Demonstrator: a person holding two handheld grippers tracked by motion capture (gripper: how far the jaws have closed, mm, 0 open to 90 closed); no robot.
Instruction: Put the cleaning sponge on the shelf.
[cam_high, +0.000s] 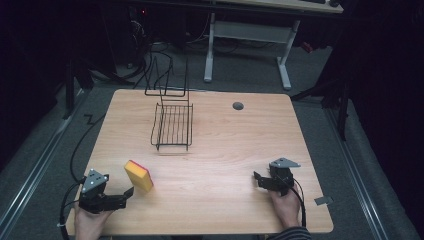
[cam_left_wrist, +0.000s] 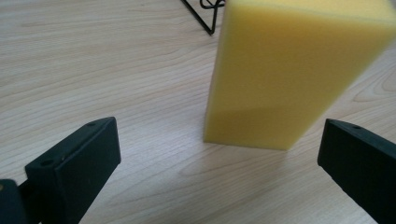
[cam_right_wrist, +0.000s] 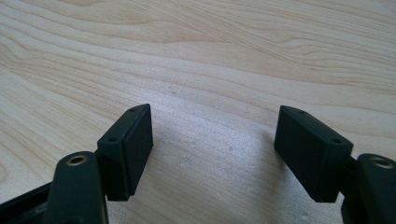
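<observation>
1. Yellow foam fronts the scene: a sponge (cam_high: 138, 175) with a red backing stands on one narrow edge on the wooden table (cam_high: 225, 150), near the front-left corner and leaning a little.

2. From that corner the left gripper (cam_high: 127, 194) points at the sponge, jaws spread wide and holding nothing. In the left gripper view the block (cam_left_wrist: 289, 74) stands just ahead of the fingertips (cam_left_wrist: 100, 135), closer to the right-hand jaw than to the other, with bare wood between it and both pads.

3. Near the front-right corner the right gripper (cam_high: 258, 180) rests low over the surface, jaws parted and empty, well apart from the sponge.

4. Judged from this, the step in hand is the left gripper's approach for a grasp. Doing it well likely means shifting sideways so the block sits centred, then advancing until both pads flank its broad faces before closing.

5. Because the sponge is soft and stands on a thin edge, a one-sided nudge could tip it; a gentle, even squeeze low on the body seems safest.

6. A black wire rack (cam_high: 173, 126) waits toward the rear edge, left of centre.
</observation>
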